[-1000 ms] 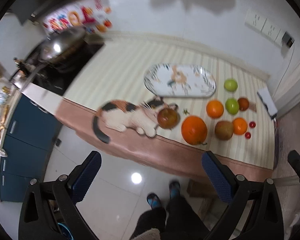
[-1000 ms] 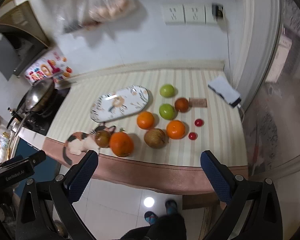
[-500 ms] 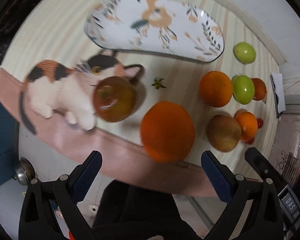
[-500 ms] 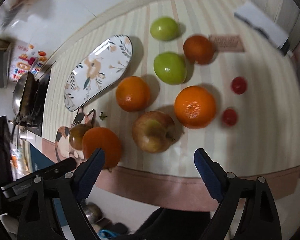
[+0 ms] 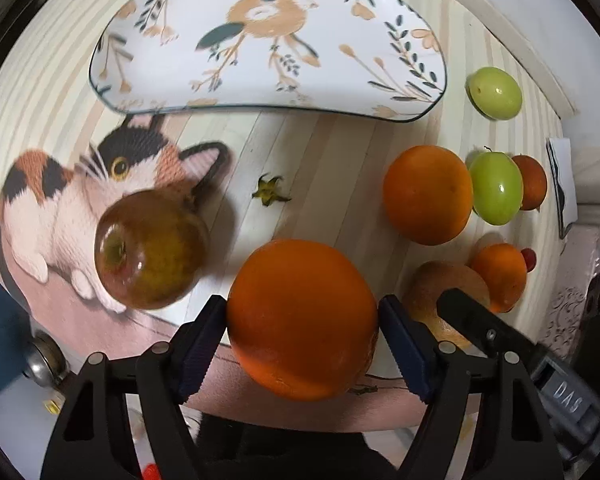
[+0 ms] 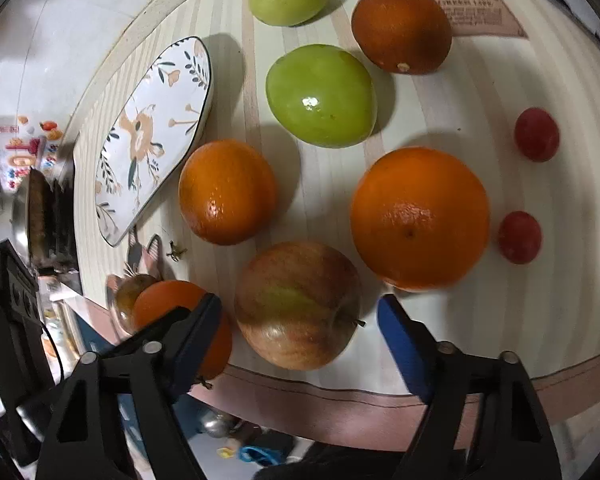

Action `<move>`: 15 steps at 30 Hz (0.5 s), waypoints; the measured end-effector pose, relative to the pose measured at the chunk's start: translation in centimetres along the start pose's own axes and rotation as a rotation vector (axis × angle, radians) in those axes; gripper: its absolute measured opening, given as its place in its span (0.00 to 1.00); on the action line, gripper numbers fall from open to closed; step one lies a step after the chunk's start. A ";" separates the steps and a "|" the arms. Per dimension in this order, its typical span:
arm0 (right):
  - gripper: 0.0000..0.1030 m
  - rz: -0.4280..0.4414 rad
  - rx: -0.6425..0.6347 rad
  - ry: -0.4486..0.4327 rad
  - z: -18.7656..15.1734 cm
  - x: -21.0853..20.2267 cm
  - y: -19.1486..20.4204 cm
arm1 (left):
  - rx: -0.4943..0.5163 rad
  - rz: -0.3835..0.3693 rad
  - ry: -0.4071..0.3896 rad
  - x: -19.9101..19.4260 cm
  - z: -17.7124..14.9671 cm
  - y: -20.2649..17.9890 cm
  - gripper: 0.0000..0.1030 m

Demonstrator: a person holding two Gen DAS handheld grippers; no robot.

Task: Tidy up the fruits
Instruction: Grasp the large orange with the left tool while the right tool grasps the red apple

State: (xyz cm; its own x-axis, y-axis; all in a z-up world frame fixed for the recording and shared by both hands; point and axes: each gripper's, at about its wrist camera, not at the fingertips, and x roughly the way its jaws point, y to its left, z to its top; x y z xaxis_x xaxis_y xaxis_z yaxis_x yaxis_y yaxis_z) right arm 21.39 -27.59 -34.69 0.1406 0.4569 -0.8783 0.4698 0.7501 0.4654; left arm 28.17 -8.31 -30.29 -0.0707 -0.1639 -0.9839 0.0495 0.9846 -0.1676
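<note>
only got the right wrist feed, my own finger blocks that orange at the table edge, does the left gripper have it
Observer: Yes. In the left wrist view the left gripper has both pads pressed against the sides of the large orange.
Operator: whats the brown thing behind it
Observer: A brownish apple. It sits apart from the orange, on the cat printed on the tablecloth.
Operator: plate free all the way across
Observer: The left view shows the whole plate, and no fruit lies on it.
</note>
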 end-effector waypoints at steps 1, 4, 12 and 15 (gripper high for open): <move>0.73 0.005 0.007 0.004 0.0 0.1 -0.1 | 0.007 0.003 -0.004 0.0 0.0 -0.1 0.75; 0.72 0.007 0.028 0.009 0.2 0.5 -0.3 | 0.014 -0.015 0.013 0.2 0.2 0.0 0.76; 0.68 0.052 0.059 0.038 -0.1 1.5 -0.6 | -0.023 -0.031 0.004 0.6 -0.1 0.4 0.75; 0.68 0.000 0.004 0.011 -0.3 0.6 -0.4 | 0.004 0.019 -0.022 0.5 -1.0 -0.4 0.74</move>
State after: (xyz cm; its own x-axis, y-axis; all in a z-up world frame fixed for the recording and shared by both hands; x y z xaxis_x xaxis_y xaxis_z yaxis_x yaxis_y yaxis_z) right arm 21.05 -27.42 -35.38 0.1317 0.4622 -0.8769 0.4736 0.7478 0.4653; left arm 27.10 -8.72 -30.63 -0.0477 -0.1463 -0.9881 0.0543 0.9874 -0.1488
